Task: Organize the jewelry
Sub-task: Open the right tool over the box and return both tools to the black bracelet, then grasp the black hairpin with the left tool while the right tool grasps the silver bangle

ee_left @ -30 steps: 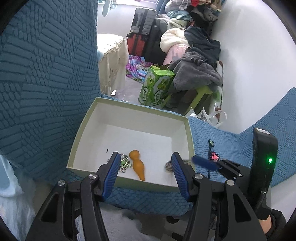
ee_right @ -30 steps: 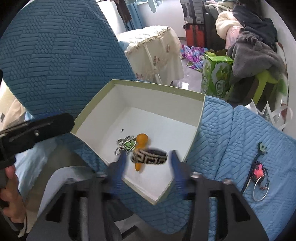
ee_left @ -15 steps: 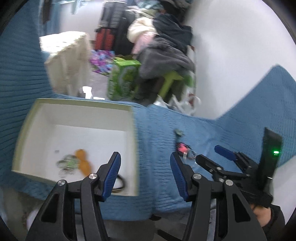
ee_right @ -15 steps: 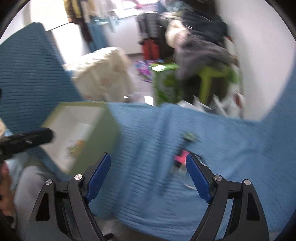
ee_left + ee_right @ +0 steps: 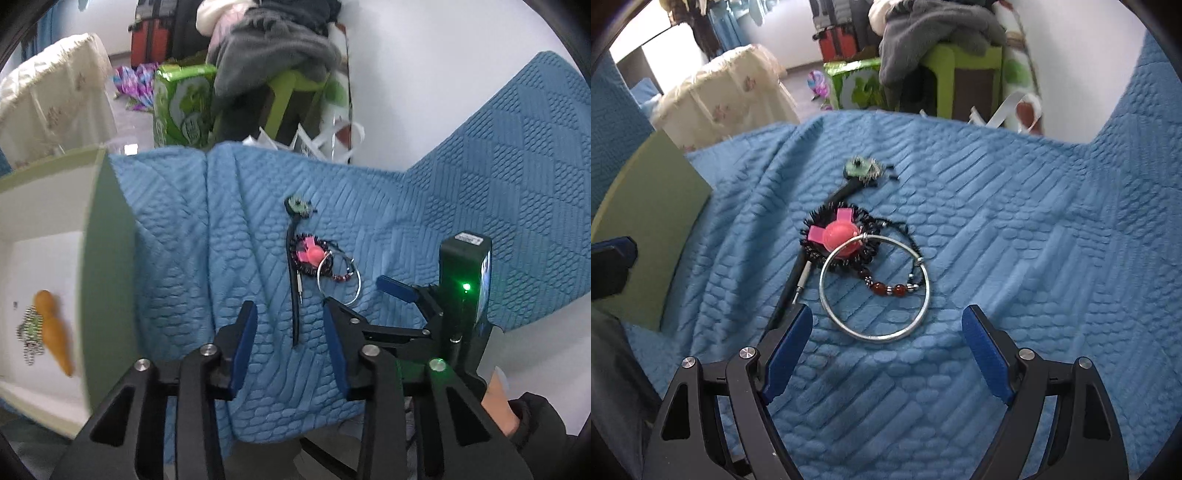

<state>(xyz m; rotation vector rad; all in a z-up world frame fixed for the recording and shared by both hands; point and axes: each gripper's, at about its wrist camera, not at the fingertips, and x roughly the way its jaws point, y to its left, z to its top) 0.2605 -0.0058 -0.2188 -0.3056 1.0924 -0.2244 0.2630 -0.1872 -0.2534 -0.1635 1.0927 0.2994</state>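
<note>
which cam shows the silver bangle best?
Right wrist: the silver bangle lies large and whole on the blue quilt, just ahead of the open right gripper. Left wrist shows it smaller, partly behind a fingertip.

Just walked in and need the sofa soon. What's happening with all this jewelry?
A person is sorting jewelry with two handheld grippers. The right gripper is open and empty just in front of a silver bangle, which lies tangled with a red-beaded bracelet and a pink ornament on the blue quilted cover. The left gripper is open and empty too. The box beside it already holds an orange gourd pendant and a green beaded piece.
</note>
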